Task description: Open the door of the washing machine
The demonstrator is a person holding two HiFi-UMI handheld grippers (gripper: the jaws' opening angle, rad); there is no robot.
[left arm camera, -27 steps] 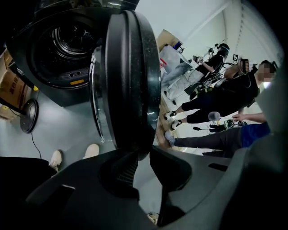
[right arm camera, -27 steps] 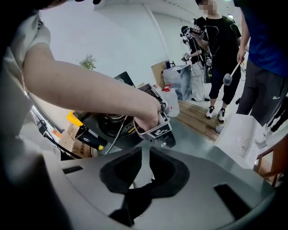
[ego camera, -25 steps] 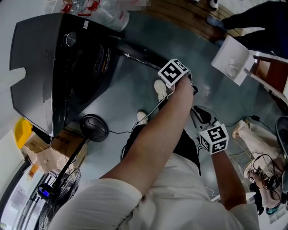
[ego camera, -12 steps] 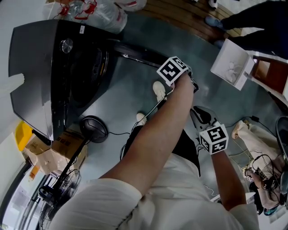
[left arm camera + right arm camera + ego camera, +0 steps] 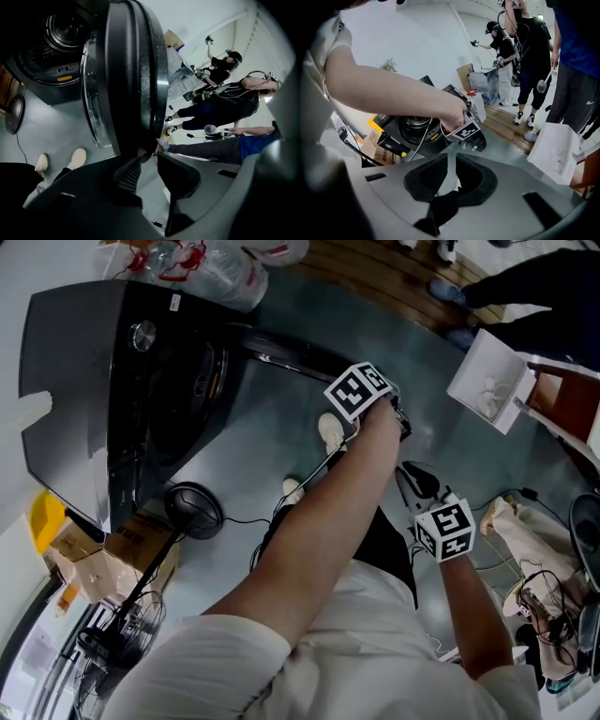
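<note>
The dark washing machine (image 5: pixel 84 399) stands at the left of the head view. Its round door (image 5: pixel 281 351) is swung out toward me, and the left gripper view shows the drum (image 5: pixel 65 35) uncovered. My left gripper (image 5: pixel 149 161) is at the door's outer rim (image 5: pixel 136 70). Its jaws are opening; the rim's edge sits just at the tips and the pads stand apart from it. The left gripper's marker cube (image 5: pixel 359 390) shows beside the door. My right gripper (image 5: pixel 449 173) hangs lower right, away from the machine, open and holding nothing.
A floor fan (image 5: pixel 192 507) and cardboard boxes (image 5: pixel 122 549) sit in front of the machine. My shoes (image 5: pixel 330 430) are on the grey floor under the door. A white sheet (image 5: pixel 487 381) lies at right. Several people (image 5: pixel 220 93) stand beyond the door.
Almost nothing has moved. The left gripper's cube and the door edge have shifted very slightly leftward in the head view. The right gripper has stayed in place.
</note>
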